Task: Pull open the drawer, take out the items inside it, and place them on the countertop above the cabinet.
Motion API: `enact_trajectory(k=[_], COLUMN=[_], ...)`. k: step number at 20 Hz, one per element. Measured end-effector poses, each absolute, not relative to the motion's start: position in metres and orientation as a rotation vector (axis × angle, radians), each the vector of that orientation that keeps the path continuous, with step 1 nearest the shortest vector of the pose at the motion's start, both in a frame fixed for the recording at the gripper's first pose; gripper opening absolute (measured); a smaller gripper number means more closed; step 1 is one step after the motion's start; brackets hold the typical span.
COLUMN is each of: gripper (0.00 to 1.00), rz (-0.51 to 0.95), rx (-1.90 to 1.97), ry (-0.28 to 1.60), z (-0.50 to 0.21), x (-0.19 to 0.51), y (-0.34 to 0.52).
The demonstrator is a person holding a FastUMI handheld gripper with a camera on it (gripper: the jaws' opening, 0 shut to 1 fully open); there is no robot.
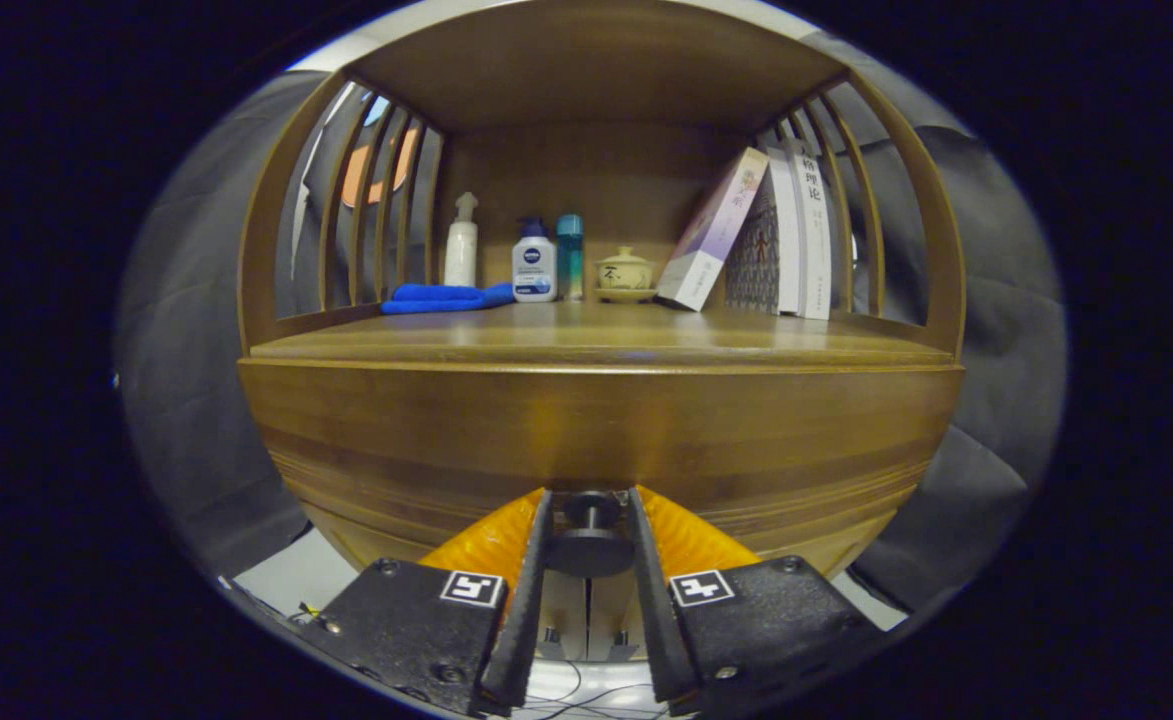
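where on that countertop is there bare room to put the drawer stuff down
The front strip of the countertop is bare from side to side, ahead of everything on it. The back is crowded: blue cloth, bottles, lidded bowl, leaning books. The gripper sits closed around the drawer knob below.

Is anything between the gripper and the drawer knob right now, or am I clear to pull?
Nothing visible is in the way. The drawer knob already sits between the gripper fingers, which flank it closely on both sides. I cannot tell whether both fingers are pressing on it.
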State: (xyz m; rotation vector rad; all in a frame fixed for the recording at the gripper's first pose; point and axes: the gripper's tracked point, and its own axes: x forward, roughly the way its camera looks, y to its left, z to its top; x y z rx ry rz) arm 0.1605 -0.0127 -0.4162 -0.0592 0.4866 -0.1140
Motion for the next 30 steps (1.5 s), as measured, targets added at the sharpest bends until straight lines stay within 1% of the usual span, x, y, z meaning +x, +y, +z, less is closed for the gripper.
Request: enact_trajectory(k=[4,9,19,30], gripper=[0.39,0.32,0.31,0.31], rz=[-0.113,-0.122,-0.106,-0.080], rx=[-0.032,-0.025,-0.050,-0.071], ry=[0.492,0.523,0.525,0.534], z=[-0.417,-0.417,-0.411,-0.400], x=[0.161,0.159,0.122,0.055], y=[-0.013,-0.014,-0.011,-0.005])
